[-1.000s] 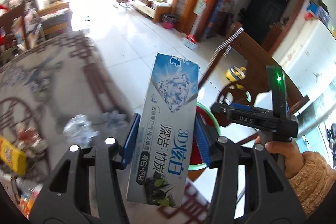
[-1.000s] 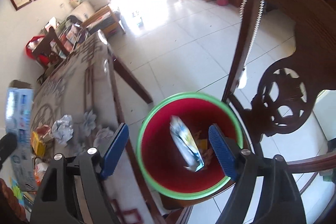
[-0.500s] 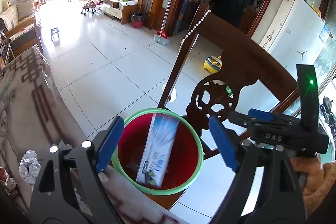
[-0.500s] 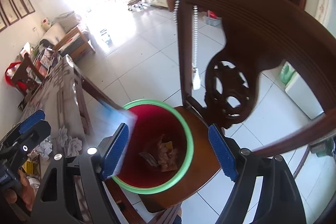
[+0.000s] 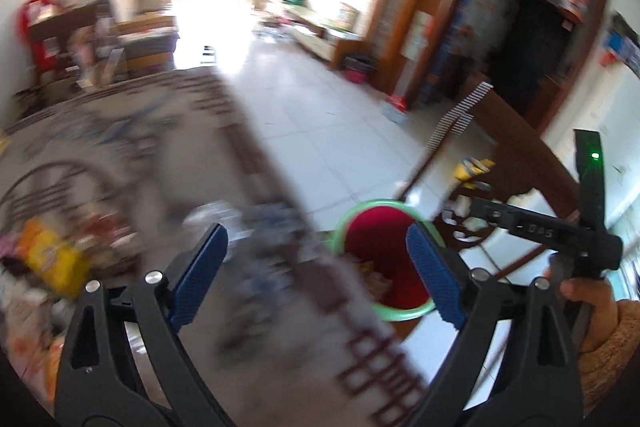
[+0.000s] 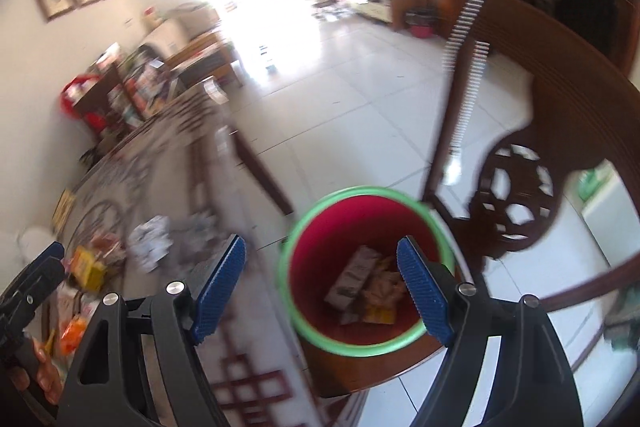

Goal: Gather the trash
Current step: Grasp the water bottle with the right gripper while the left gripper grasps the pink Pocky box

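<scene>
A red bin with a green rim (image 6: 366,267) stands on a wooden chair seat beside the table; it also shows in the left wrist view (image 5: 380,259). The toothpaste box (image 6: 352,277) lies inside it among other wrappers. My left gripper (image 5: 316,275) is open and empty above the table edge. My right gripper (image 6: 320,287) is open and empty, near the bin's rim. Trash lies on the patterned tablecloth: a yellow packet (image 5: 56,259) (image 6: 88,267) and crumpled paper (image 6: 150,241). Both views are motion-blurred.
The carved wooden chair back (image 6: 540,163) rises right of the bin. The table (image 5: 120,155) with patterned cloth runs to the left, its edge near the bin. White tiled floor (image 5: 320,115) lies beyond. The right gripper's body (image 5: 560,231) shows in the left wrist view.
My left gripper let go of the toothpaste box, which dropped into the bin, then swung left back over the table. My right gripper turned left toward the table too.
</scene>
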{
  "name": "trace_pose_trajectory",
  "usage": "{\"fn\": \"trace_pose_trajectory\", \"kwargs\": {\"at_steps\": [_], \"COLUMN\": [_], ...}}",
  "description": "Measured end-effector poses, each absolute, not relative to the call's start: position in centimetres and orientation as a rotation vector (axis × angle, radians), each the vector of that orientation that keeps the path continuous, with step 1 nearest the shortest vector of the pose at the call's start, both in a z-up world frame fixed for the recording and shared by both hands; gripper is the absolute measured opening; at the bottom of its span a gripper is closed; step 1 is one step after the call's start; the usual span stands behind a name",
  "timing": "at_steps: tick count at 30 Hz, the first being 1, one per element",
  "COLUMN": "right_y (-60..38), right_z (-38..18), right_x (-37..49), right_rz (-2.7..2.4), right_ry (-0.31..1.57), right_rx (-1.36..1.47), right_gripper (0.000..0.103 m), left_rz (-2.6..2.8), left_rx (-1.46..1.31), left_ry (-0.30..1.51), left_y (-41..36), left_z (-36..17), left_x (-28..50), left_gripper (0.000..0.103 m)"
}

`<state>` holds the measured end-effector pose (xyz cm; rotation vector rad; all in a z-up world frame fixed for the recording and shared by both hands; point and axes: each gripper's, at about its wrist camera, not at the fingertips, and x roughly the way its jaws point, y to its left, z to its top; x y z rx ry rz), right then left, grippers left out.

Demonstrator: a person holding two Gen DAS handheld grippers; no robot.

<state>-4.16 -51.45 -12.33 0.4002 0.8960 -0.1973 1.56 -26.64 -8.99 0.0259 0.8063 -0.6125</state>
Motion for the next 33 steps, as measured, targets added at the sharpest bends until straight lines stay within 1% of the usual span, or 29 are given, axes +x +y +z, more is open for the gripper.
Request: {"fn": "trace_pose_trajectory", "kwargs": {"at_steps": [8, 16, 17, 18, 20, 27, 33], "right_y": [-40.7, -30.4, -29.0, -27.9, -25.1, -17.8, -15.2], "right_z": [-13.2, -14.6, -14.9, -15.2, -16.1, -19.0, -21.8], "right_x": [-1.2, 1.7, 2.4, 2.8, 4.4, 8.2, 8.8], "right_rz": [0.031, 0.227, 0.258, 0.280, 0.329, 0.465, 0.470], "right_ry": [0.970, 1.046, 1.061, 1.072, 1.108, 1.264, 1.356], "right_rx": [0.294, 0.197, 0.176, 0.162, 0.117, -0.023, -0.081], "right_gripper": [0.076, 0.076, 0.073, 0.066, 0.061, 0.061, 0.062], "left_rz": [-0.320, -0.148, -0.134, -0.126, -0.110, -0.103, -0.100], "left_rx": [-0.058, -0.103, -0.105, -0.105, -0.108, -0.097, -0.119], "left_ry": [0.785, 0.856, 0.863, 0.869, 0.886, 0.927, 0.969], "left_y": [-13.0, -2.4, -1.3, -0.8, 1.1, 5.6, 8.4], "left_z": [-8.6, -11.1, -11.4, -11.6, -12.2, -13.7, -15.4], "left_x": [0.8, -0.2, -0.3, -0.3, -0.4, -0.1, 0.8], "left_gripper": [0.089, 0.089, 0.089, 0.089, 0.089, 0.089, 0.089]}}
